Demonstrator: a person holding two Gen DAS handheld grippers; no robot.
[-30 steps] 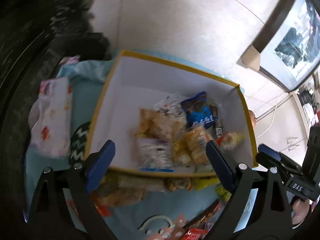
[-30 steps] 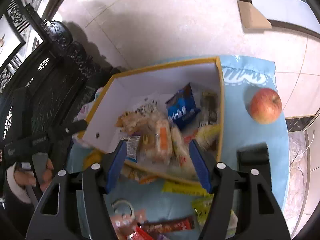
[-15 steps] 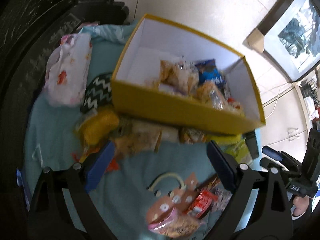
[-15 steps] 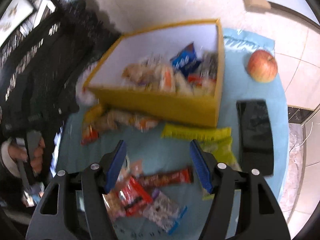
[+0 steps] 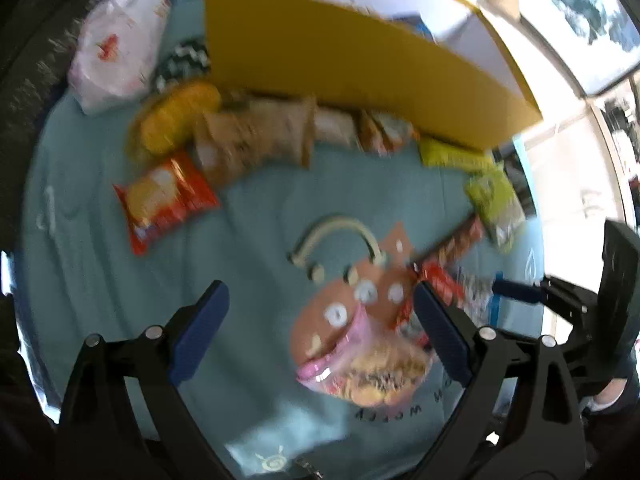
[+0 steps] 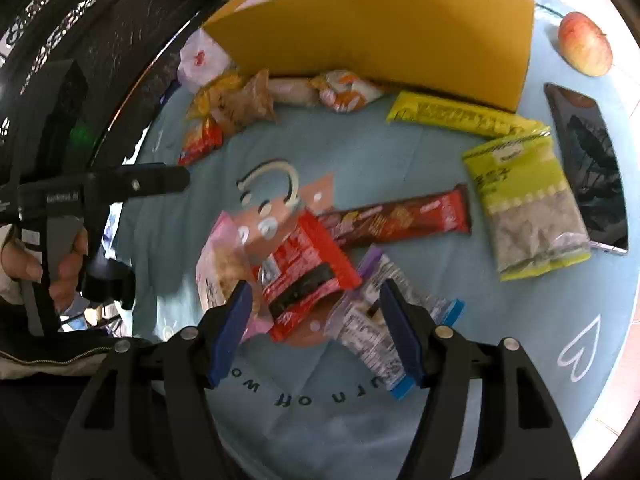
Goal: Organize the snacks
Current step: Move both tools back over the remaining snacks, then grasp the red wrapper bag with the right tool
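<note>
A yellow box [image 6: 400,28] [image 5: 340,56] stands at the far side of a light-blue cloth, its near wall facing me. Loose snacks lie in front of it. My right gripper [image 6: 314,300] hangs open, nothing pinched, over a red packet [image 6: 304,268], beside a pink bag with a handle [image 6: 224,268] and a clear purple-edged packet [image 6: 372,320]. A long red bar [image 6: 400,216], a green bag [image 6: 524,200] and a yellow bar [image 6: 452,114] lie further right. My left gripper [image 5: 320,308] is open and empty, with the pink bag [image 5: 360,348] toward its right finger. A red chip packet [image 5: 164,200] lies left.
A dark phone [image 6: 588,164] and an apple [image 6: 586,44] sit at the cloth's right side. A white plastic bag [image 5: 116,48] and a zigzag-patterned item [image 5: 184,62] lie left of the box. Several wrapped snacks [image 5: 256,136] line the box's front wall. Dark carved furniture [image 6: 80,48] stands at the left.
Both grippers have dropped and pulled back from above the box toward the loose snacks on the cloth, tilting further down. The box has slid to the top of both views. Jaws unchanged.
</note>
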